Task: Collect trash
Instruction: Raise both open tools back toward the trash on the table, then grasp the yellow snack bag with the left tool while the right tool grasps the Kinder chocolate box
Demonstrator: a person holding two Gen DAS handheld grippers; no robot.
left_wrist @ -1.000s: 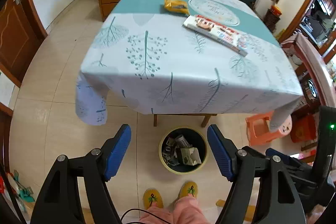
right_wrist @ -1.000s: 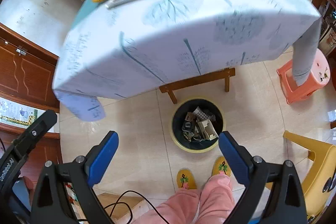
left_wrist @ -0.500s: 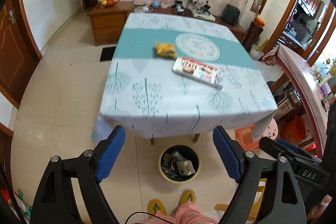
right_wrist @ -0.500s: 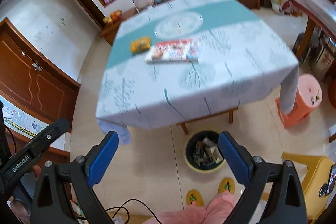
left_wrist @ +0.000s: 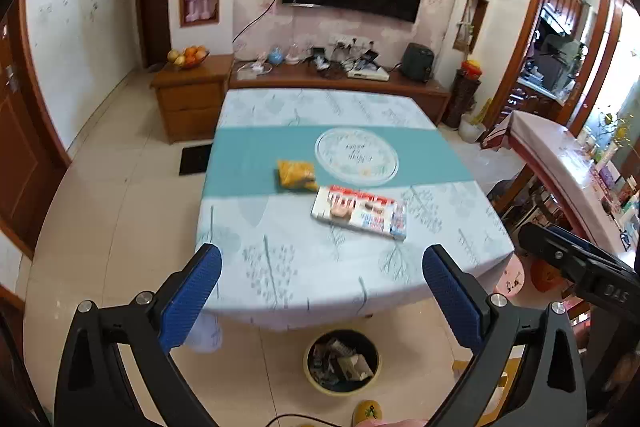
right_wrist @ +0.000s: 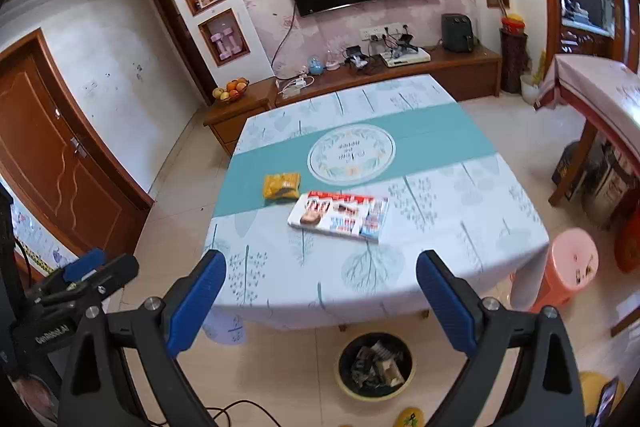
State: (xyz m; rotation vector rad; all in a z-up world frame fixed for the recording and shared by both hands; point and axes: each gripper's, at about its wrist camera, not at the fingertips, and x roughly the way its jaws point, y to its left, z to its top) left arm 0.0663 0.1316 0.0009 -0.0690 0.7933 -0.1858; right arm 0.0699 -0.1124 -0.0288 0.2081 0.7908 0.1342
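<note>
**Both claws empty above the table, wrapper yet to be taken**

Left gripper point(left_wrist: 322, 291) stands spread wide, its jaws having just been opening, with nothing between the blue pads. The right gripper point(right_wrist: 320, 293) is likewise spread and empty. Both look down over the near edge of the table point(left_wrist: 280, 291).

The likely trash, a yellow snack packet point(left_wrist: 295, 175), lies on the teal band of the cloth, just beside a magazine point(left_wrist: 360, 213) and apart from it. It appears crumpled, light and soft; I judge it will crush and may slip, so a pinch across its middle or a bunched edge would serve best. The magazine is flat and floppy; whether it counts as trash I cannot tell.

The bin point(left_wrist: 342, 363) sits on the floor below the near table edge, already holding scraps.

Against a second ago: both views then looked down at the bin with the table high in view; now the whole tabletop and the far wall show, and the bin sits low in each view.
</note>
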